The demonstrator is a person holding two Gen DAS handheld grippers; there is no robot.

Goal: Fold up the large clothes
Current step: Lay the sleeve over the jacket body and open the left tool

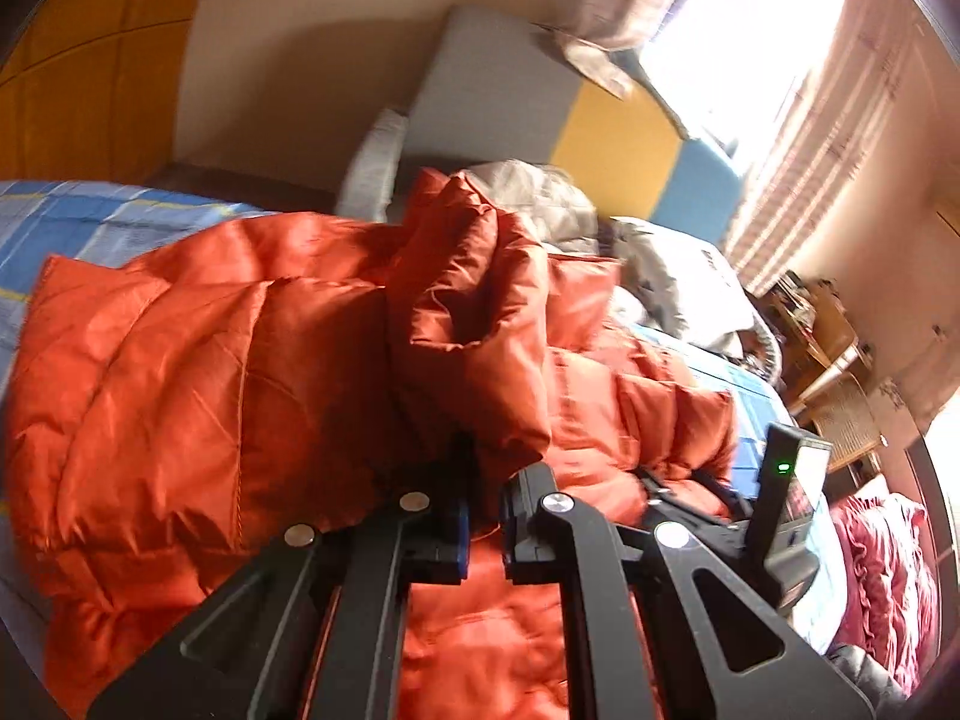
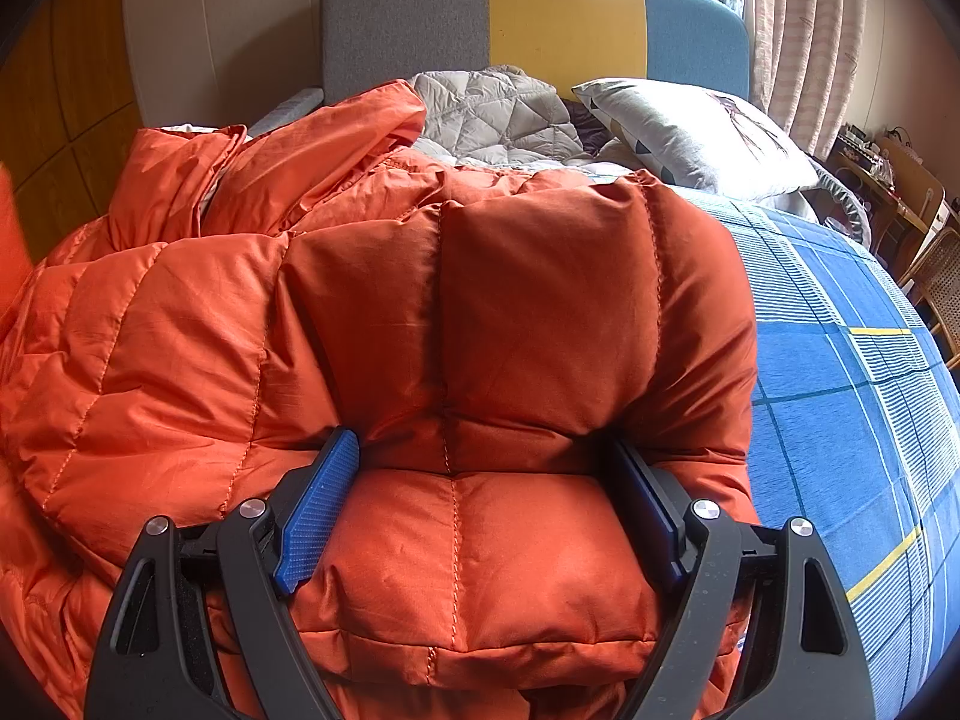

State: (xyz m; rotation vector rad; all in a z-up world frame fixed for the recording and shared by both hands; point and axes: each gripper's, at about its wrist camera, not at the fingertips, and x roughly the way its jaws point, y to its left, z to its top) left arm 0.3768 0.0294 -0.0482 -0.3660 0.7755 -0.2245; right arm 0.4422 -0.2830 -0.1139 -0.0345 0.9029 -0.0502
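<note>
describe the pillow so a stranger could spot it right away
Start at the grey, yellow and blue headboard. Below its blue end, the pillow lies on the checked blue sheet. It is smooth and pale with a printed pattern, unlike the diamond-quilted grey blanket beside it.

Jacket on bed, before pillow

- The left tool has black plastic arms with triangular cut-outs, round silver screws at the joints and blue pads on its fingers.
- The right tool is built the same: black arms, silver screws, and textured blue pads on the fingers.
</note>
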